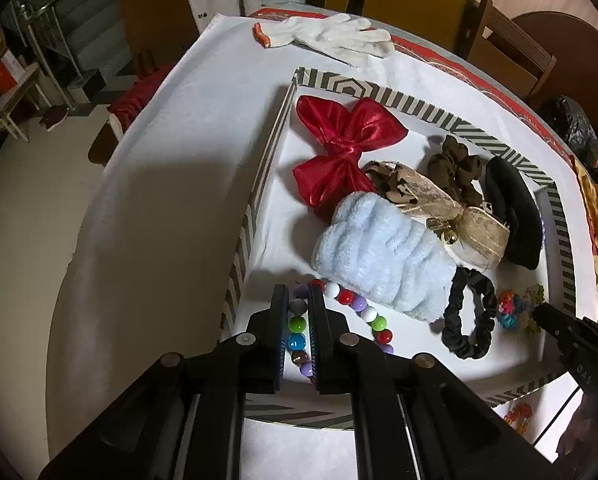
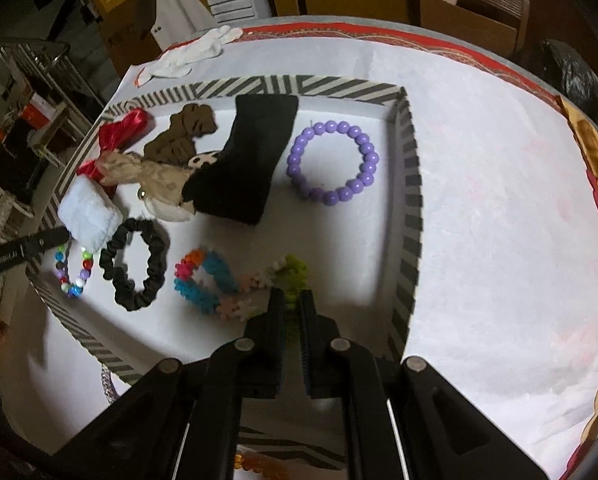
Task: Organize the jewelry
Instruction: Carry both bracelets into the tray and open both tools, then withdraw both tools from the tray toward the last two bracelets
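Bead bracelet (image 1: 341, 322) half hidden by left gripper (image 1: 299, 300), flower bracelet (image 2: 235, 280) blurred

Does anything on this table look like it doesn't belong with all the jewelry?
Yes: a white work glove lies on the tablecloth beyond the striped tray, hardly jewelry. Inside the tray, the red bow, fluffy blue headband and other hair pieces overlap in a heap.

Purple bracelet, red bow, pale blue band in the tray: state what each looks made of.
Purple bracelet: likely plastic beads, glossy, with small highlights on each round bead.
Red bow: satin-like fabric, shiny, with bright sheen along its folds.
Pale blue band: plush, terry-like cloth, matte and fuzzy, with soft ribbed ridges.
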